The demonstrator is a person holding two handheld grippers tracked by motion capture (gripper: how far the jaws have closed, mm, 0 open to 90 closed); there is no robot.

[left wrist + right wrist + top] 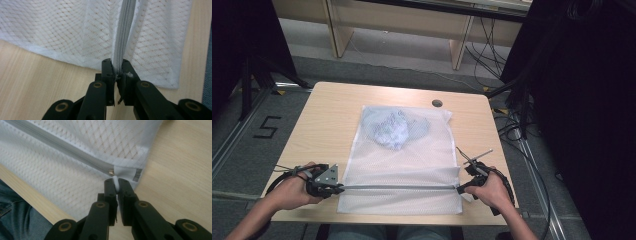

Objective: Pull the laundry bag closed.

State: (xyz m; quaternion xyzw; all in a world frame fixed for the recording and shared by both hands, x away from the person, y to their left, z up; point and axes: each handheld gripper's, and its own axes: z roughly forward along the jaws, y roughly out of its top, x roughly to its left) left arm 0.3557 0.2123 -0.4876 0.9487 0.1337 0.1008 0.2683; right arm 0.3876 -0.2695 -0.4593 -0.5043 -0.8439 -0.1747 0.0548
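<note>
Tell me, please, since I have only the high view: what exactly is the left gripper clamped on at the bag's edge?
Observer: The left gripper pinches the end of the grey zipper between its jaws.
Operator: And the right one?
Observer: The right gripper is shut on a small white pull tab at the zipper's far end.
Operator: Is the zipper closed there?
Observer: Its teeth look joined right up to a small brass stop beside the mesh bag corner.
</note>
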